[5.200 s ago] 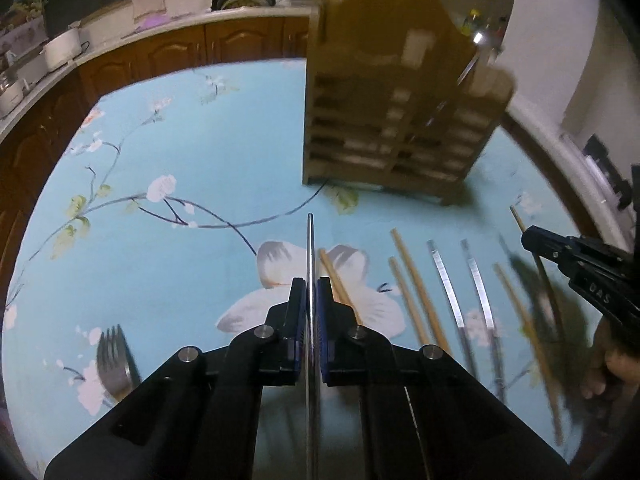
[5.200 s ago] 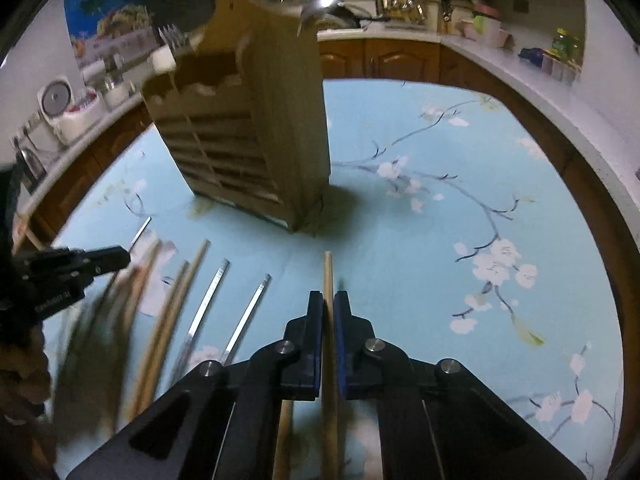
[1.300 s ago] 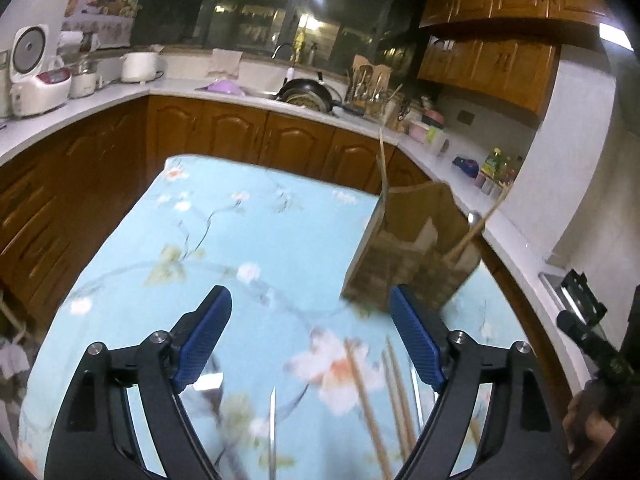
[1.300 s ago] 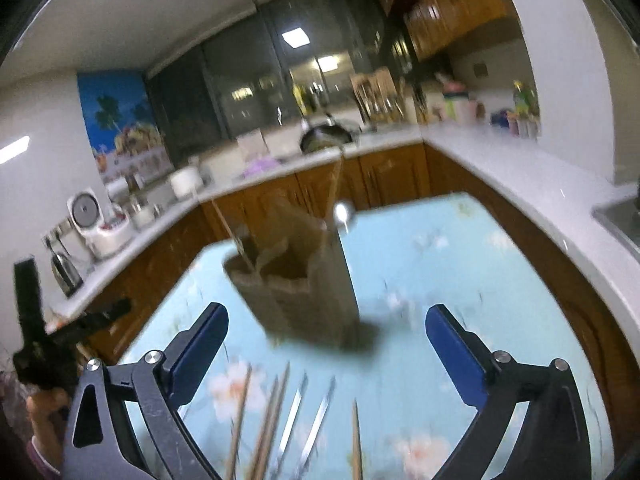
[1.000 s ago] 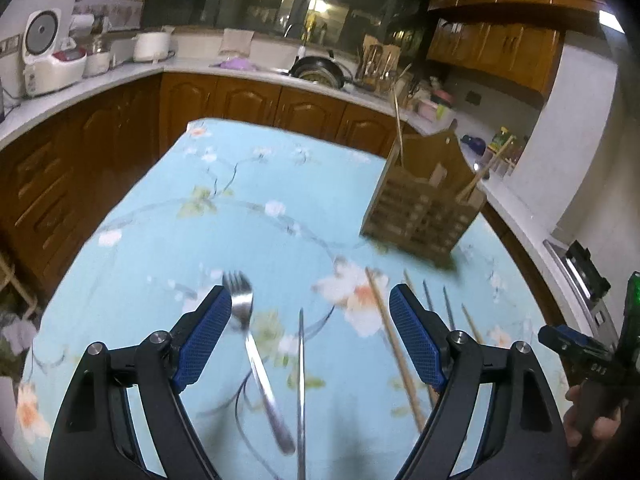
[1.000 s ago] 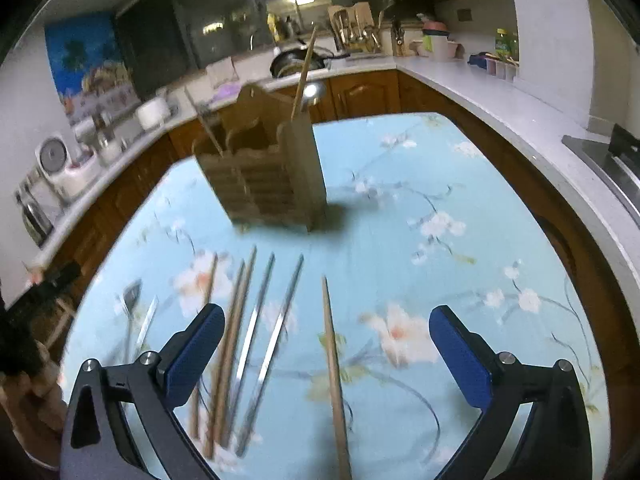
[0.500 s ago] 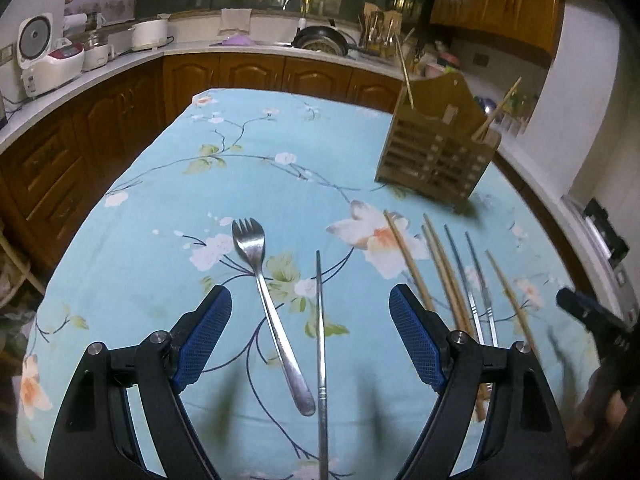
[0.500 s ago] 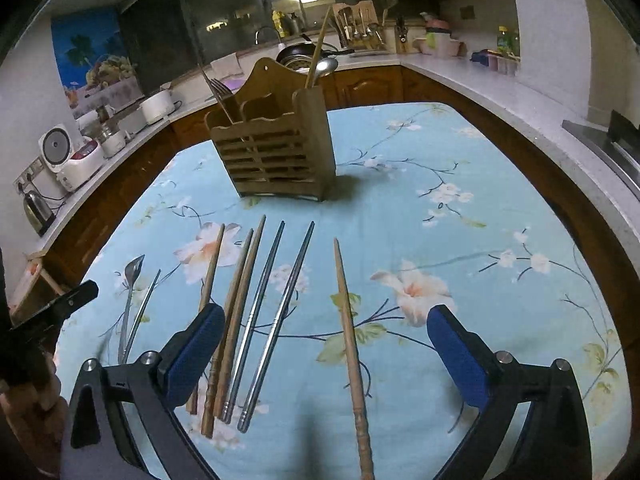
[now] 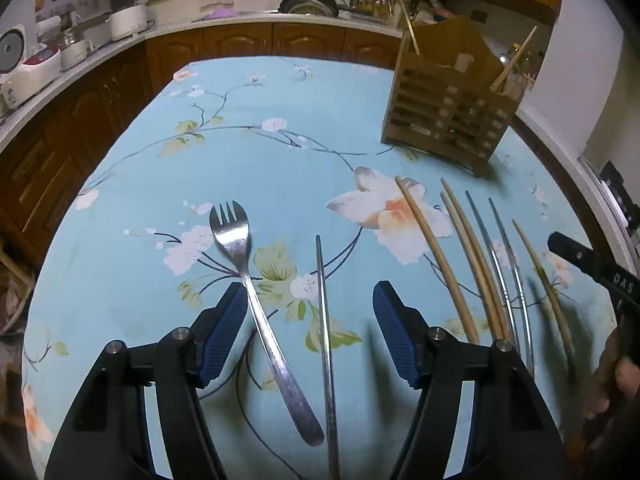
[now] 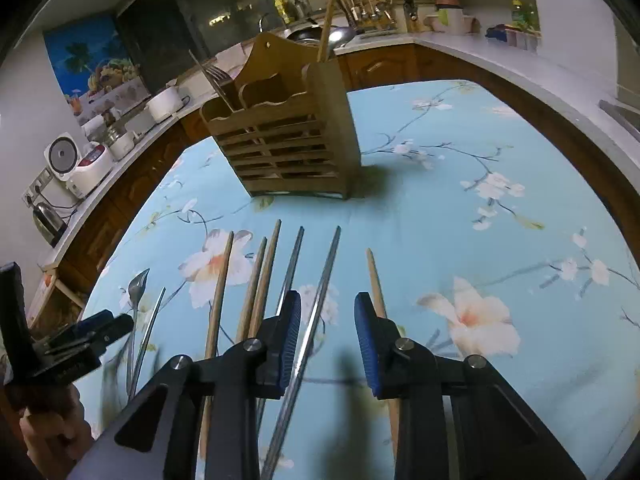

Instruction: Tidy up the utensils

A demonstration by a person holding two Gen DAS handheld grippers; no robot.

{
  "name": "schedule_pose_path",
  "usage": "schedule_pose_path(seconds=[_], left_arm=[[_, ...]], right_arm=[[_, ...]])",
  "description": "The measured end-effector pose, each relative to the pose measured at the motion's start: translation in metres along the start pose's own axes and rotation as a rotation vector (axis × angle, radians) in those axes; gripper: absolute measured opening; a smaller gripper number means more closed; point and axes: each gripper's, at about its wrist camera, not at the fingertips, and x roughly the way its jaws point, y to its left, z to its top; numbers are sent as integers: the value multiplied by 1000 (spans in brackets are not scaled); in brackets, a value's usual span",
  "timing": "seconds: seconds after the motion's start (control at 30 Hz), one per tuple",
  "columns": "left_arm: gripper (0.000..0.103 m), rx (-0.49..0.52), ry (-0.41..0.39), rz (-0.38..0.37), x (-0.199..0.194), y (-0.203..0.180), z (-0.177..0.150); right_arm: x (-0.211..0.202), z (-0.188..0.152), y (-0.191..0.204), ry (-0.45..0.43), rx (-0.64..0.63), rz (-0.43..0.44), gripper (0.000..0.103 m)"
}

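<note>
Left wrist view, left to right: rice cooker (image 9: 16, 56) at the upper left edge on a pale countertop (image 9: 80, 68) over dark wood cabinets (image 9: 92, 92). Pan (image 9: 308, 0) by the sink at top centre. My table wears a light blue floral tablecloth (image 9: 260, 160). On it, a steel fork (image 9: 256, 304) lies lower centre-left, tines toward the top of the frame, handle crossing just inside my left gripper's (image 9: 310, 326) left pad. A metal chopstick (image 9: 326, 340) runs between the pads. Jaws stand wide apart, gripping nothing. Right of that, three wooden chopsticks (image 9: 472, 264), two more metal ones, one thin wooden stick, fanned side by side. Wooden slatted utensil caddy (image 9: 444, 112) upright at upper right, sticks poking out of it. The other gripper shows at the right edge, blurred.

Right wrist view, left to right: fruit poster (image 10: 92, 72) on the wall at upper left, rice cooker (image 10: 76, 164) and kettle (image 10: 48, 216) on the counter below. Left gripper (image 10: 84, 340) at the lower left edge. Fork (image 10: 134, 304) and a metal chopstick beside it. Wooden chopsticks (image 10: 256, 288), then a metal chopstick (image 10: 290, 272). The caddy (image 10: 284, 136) sits upper centre, a fork and a wooden stick standing in it. My right gripper (image 10: 328, 336) is open, pads apart, with a metal chopstick (image 10: 316, 312) lying between them, not clamped. A single wooden chopstick (image 10: 376, 284) passes behind the right pad. Bare tablecloth (image 10: 500, 220) fills the right side, and the counter (image 10: 520, 64) curves around it.
</note>
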Motion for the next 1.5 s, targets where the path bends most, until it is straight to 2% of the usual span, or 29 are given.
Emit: schedule_pose_path(seconds=[0.23, 0.37, 0.43, 0.53, 0.6, 0.63, 0.67, 0.7, 0.87, 1.0, 1.2, 1.5], left_arm=[[61, 14, 50, -1, 21, 0, 9], [51, 36, 88, 0, 38, -4, 10], [51, 76, 76, 31, 41, -9, 11], [36, 108, 65, 35, 42, -14, 12], [13, 125, 62, 26, 41, -17, 13], [8, 126, 62, 21, 42, -18, 14], [5, 125, 63, 14, 42, -18, 14], [5, 117, 64, 5, 42, -16, 15], [4, 53, 52, -64, 35, -7, 18], [4, 10, 15, -112, 17, -2, 22], [4, -15, -67, -164, -22, 1, 32], [4, -11, -193, -215, -79, -1, 49]], right_arm=[[33, 16, 5, 49, -17, -4, 29], [58, 24, 7, 92, -38, -38, 29], [72, 26, 7, 121, -45, -56, 29], [80, 30, 12, 109, -92, -91, 28], [84, 33, 15, 113, -115, -101, 27], [85, 33, 16, 111, -125, -109, 22], [87, 34, 17, 109, -133, -123, 12], [87, 34, 17, 107, -142, -137, 7], [81, 35, 7, 108, -88, -64, 4], [57, 35, 7, 67, -60, -17, 4], [17, 38, 19, 3, -61, 40, 4], [-42, 51, 27, -120, -61, 78, 4]])
